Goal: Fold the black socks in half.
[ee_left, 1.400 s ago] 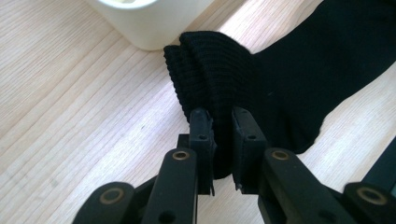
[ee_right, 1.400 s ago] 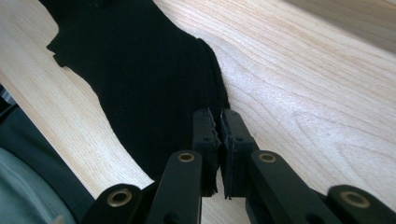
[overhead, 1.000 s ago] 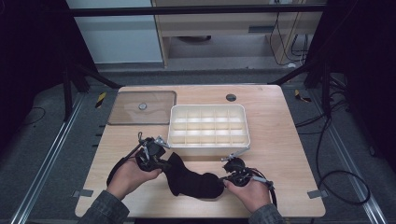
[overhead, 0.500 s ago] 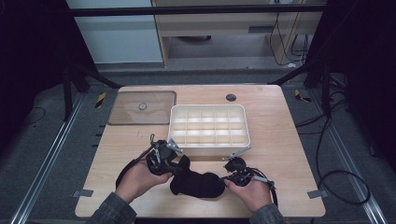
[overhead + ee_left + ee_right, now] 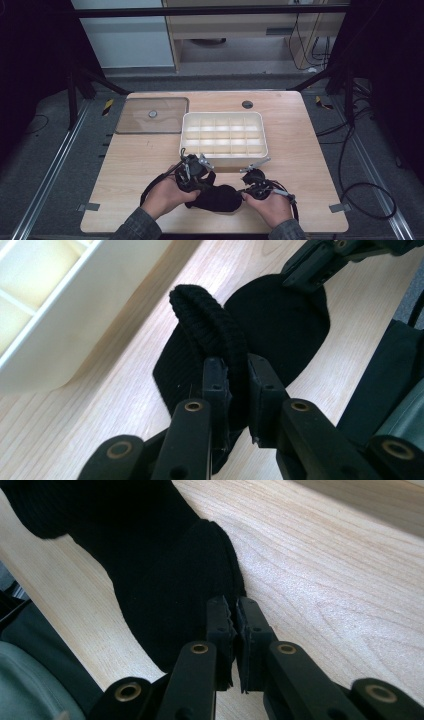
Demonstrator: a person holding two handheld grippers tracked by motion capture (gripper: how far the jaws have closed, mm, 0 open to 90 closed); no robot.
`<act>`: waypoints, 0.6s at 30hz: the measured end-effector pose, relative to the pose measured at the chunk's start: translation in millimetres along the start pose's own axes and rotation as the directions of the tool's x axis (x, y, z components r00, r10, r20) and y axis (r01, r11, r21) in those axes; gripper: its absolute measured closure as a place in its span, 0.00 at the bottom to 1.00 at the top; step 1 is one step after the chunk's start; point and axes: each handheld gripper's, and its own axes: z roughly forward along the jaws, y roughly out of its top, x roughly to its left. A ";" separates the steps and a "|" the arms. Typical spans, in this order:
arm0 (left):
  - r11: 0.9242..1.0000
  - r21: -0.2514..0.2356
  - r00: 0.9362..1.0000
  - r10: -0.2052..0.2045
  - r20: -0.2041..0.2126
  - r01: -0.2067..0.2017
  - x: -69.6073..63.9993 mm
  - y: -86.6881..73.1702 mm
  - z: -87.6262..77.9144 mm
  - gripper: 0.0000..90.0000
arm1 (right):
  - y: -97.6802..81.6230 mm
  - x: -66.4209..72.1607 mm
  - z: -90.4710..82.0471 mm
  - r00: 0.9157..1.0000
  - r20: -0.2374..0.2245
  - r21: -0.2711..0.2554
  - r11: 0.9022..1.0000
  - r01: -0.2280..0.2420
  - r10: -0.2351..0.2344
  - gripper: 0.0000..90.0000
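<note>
**Both grippers clamped on the black sock, near edge of table**

Surface was a light wood table (image 5: pixel 125 165) on a dark grey floor, with metal rails running along both sides and cables trailing on the right. Behind the table stood a pale cabinet and a shelf unit; the rest of the room was dark.

Containers: a white divided tray (image 5: pixel 223 134) sat mid-table, with its compartments looking empty as far as the high view showed. A clear lid (image 5: pixel 152 115) with a small knob lay flat to its left, just beside it. A small dark disc (image 5: pixel 247 104) sat near the far edge.

Your black sock (image 5: pixel 216 197) lay on the wood in front of the tray, between your hands. Your left gripper (image 5: pixel 235 375) had its jaws pinched on the ribbed cuff, which was folded up over the sock's body. Your right gripper (image 5: pixel 235 611) had its jaws nearly together, clamped on the sock's other end, flat on the table.
</note>
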 end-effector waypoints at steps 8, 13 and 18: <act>1.000 0.013 1.000 0.012 0.015 -0.012 -9.9 6.6 16.6 0.89 | -1.3 -1.3 -0.6 1.000 0.002 0.001 1.000 0.005 -0.005 0.95; 0.999 0.031 0.999 0.020 0.031 -0.021 -17.1 7.5 28.2 0.89 | -2.5 -3.6 0.1 1.000 0.002 -0.001 1.000 -0.003 0.003 0.95; 0.999 0.042 0.999 0.024 0.028 -0.026 -20.3 8.5 36.2 0.88 | -3.5 -5.3 0.7 1.000 0.002 0.002 1.000 -0.007 0.007 0.95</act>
